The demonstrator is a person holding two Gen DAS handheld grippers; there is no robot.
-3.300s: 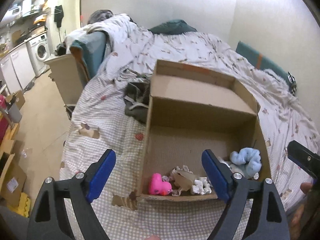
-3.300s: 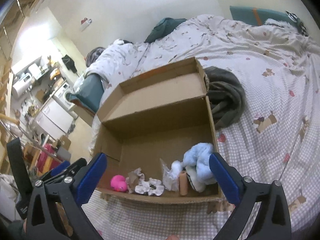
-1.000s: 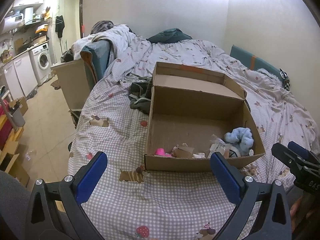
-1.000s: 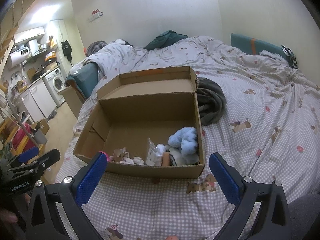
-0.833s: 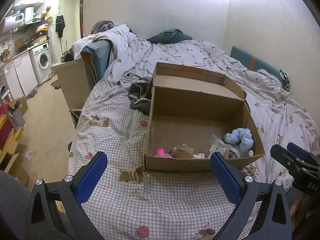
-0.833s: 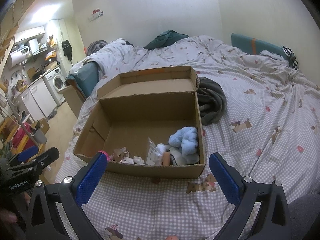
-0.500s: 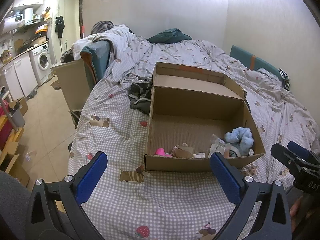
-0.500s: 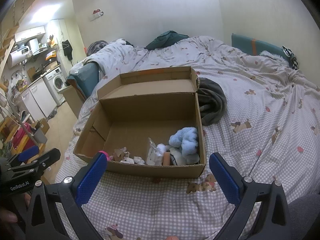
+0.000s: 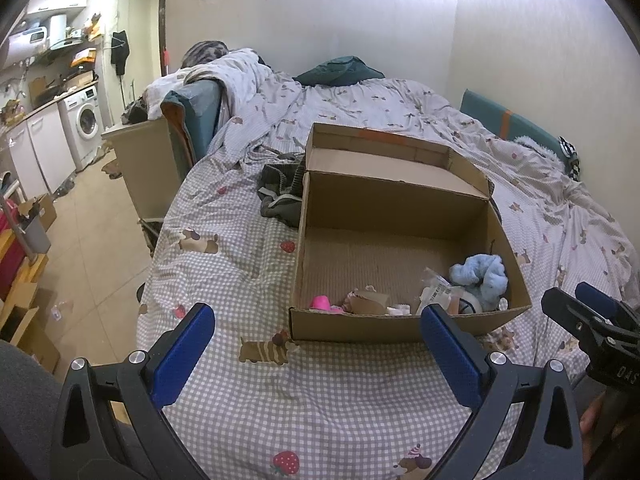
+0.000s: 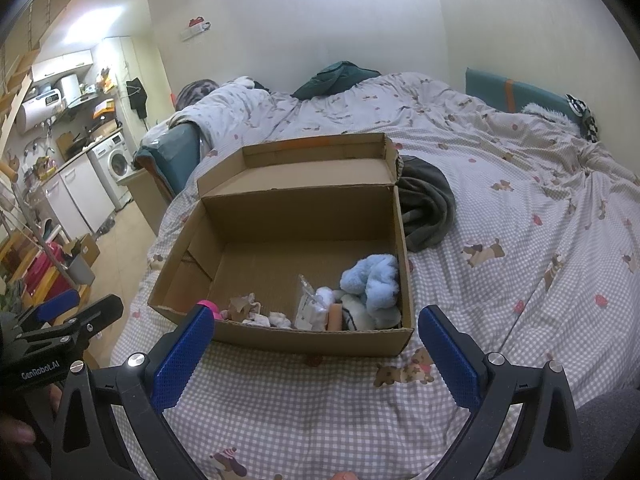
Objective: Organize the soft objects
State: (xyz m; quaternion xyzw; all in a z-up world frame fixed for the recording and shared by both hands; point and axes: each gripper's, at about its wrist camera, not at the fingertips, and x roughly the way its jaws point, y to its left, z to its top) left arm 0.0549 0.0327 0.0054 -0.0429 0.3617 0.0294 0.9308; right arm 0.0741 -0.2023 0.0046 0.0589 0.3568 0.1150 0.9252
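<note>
An open cardboard box (image 9: 400, 200) (image 10: 304, 208) sits on the checked bedspread (image 9: 320, 392). Along its near wall lie a light-blue plush (image 9: 480, 274) (image 10: 374, 278), a pink soft toy (image 9: 322, 303) (image 10: 210, 306), white scrunchies (image 10: 272, 318), a clear packet (image 10: 310, 306) and a crumpled brown piece (image 9: 370, 300). My left gripper (image 9: 316, 344) is open and empty, held back from the box's near wall. My right gripper (image 10: 312, 344) is open and empty, also short of the box.
A dark grey garment (image 9: 280, 196) (image 10: 426, 208) lies on the bed beside the box. Pillows and a rumpled duvet (image 9: 360, 104) fill the far bed. A beige cabinet (image 9: 146, 172) stands left of the bed. Kitchen units and a washing machine (image 9: 84, 124) stand at far left.
Since 3.3 s ago both grippers have pulled back from over the box to the near part of the bed. In the last second nothing has visibly moved.
</note>
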